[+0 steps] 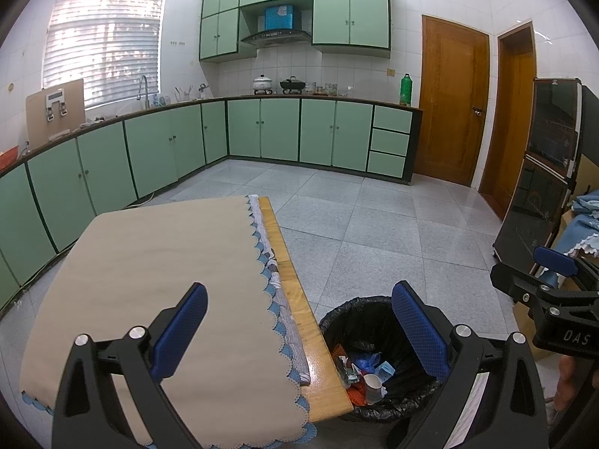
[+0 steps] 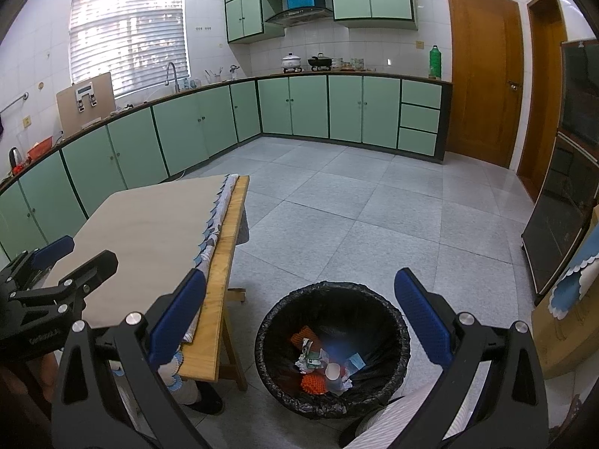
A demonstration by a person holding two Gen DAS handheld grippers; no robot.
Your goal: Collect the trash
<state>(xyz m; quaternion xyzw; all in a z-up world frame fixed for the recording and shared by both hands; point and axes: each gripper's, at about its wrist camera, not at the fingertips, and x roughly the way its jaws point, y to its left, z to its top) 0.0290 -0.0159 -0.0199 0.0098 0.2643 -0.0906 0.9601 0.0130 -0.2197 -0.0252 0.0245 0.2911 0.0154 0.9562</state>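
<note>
in a green-cabinet kitchen, both handheld tongs hang spread and empty above a black-lined trash bin (image 2: 331, 348) that stands on the tiled floor (image 2: 355, 202) just beside the wooden table (image 2: 221, 273). the left tongs (image 1: 299, 336) sit over the table's near edge, jaws wide apart with nothing between them; the right tongs (image 2: 299, 321) hover directly over the bin's mouth, likewise wide apart and holding nothing. inside the bin lies the collected trash: a white paper cup (image 2: 332, 371), crumpled wrappers (image 2: 310, 359), an orange mesh piece (image 2: 312, 383) and a scrap of blue (image 2: 355, 361). the beige tablecloth (image 1: 157, 269) shows bare across every part visible in either wrist view, and no litter can be seen on the floor around the bin. judging from this, the collecting looks essentially finished, with nothing obvious left to pick up, though the table's nearest part is hidden behind the tongs.
</note>
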